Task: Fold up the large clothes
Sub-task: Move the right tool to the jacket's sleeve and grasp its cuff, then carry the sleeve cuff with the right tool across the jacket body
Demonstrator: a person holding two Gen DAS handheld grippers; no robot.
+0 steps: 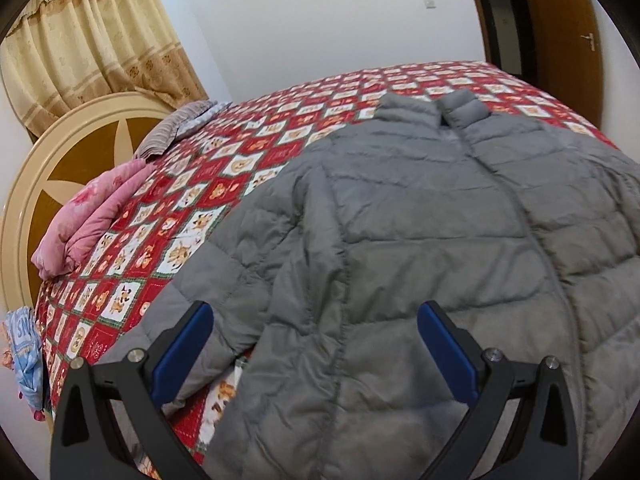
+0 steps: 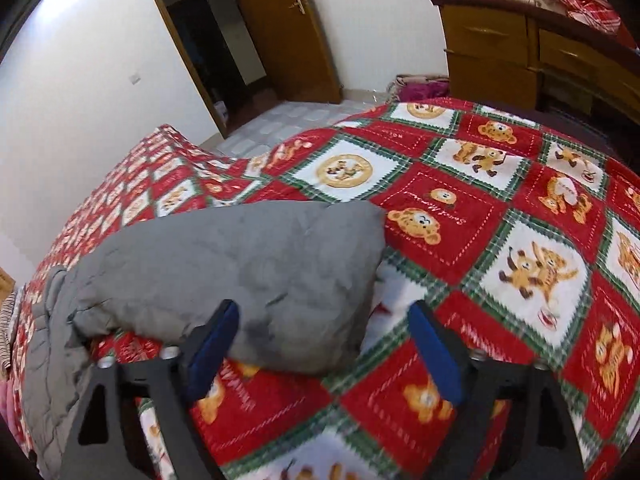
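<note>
A grey jacket (image 1: 420,240) lies spread face up on the bed's red quilt (image 1: 168,208), its collar toward the far edge and one sleeve (image 1: 224,280) reaching the near edge, with a pink blanket (image 1: 92,216) folded by the headboard (image 1: 52,168). The left gripper (image 1: 316,344) hangs over the jacket's lower left part, jaws spread wide, pinching nothing. In the right wrist view the other sleeve (image 2: 248,272) runs out over the quilt (image 2: 480,240) and its cuff end sits between the spread jaws of the right gripper (image 2: 324,344); whether the left pad (image 2: 212,348) touches the cloth I cannot tell.
</note>
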